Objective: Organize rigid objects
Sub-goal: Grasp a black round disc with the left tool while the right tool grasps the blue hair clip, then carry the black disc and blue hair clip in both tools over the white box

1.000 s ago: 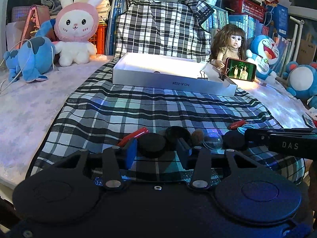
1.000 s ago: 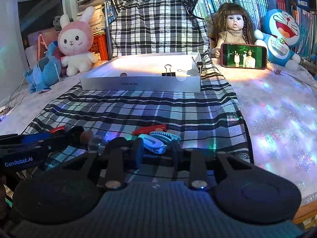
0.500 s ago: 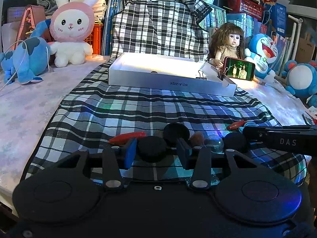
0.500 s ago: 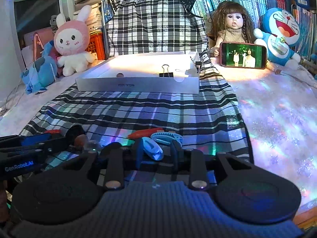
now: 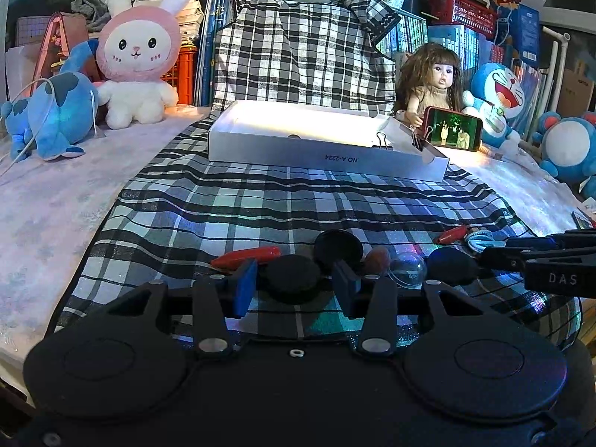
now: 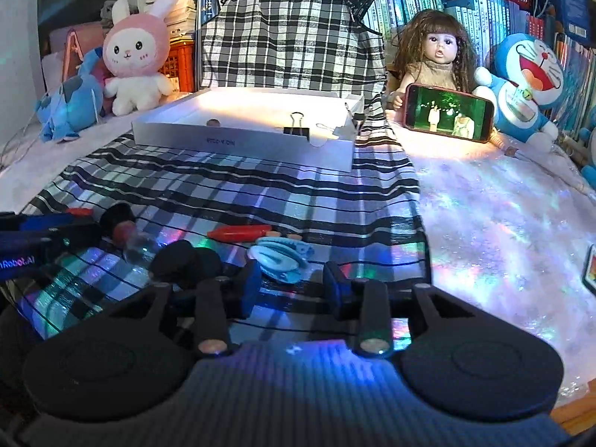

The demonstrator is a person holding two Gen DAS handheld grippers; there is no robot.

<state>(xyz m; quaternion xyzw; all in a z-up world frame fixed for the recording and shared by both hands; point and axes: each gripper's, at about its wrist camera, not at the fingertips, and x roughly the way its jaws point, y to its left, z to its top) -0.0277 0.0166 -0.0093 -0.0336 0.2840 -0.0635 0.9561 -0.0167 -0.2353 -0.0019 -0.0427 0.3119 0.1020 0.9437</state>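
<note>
Small rigid items lie along the near edge of a plaid cloth [image 5: 298, 201]. My left gripper [image 5: 294, 288] stands open, with a black round disc [image 5: 292, 277] between its fingertips and a thin gap on the right side. Beside it are a red clip [image 5: 246, 255], a second black disc [image 5: 337, 247], a brown ball [image 5: 378, 257], a clear ball [image 5: 408, 268] and a dark disc [image 5: 450, 266]. My right gripper [image 6: 292, 287] has its jaws opening. A light-blue hair clip [image 6: 277, 259] lies just ahead between its tips, untouched. Behind it is another red clip [image 6: 240, 231].
A white shallow box [image 6: 242, 145] sits mid-cloth and holds a binder clip [image 6: 297, 126] and a small ball [image 6: 213, 123]. A doll [image 6: 434, 56] with a phone [image 6: 449, 111], a rabbit plush [image 5: 136, 63], a blue plush [image 5: 56, 115] and books line the back.
The right gripper's jaws have gone from shut to apart and now stand on either side of the hair clip. That view has rolled slightly. The left gripper and its disc look unchanged.
</note>
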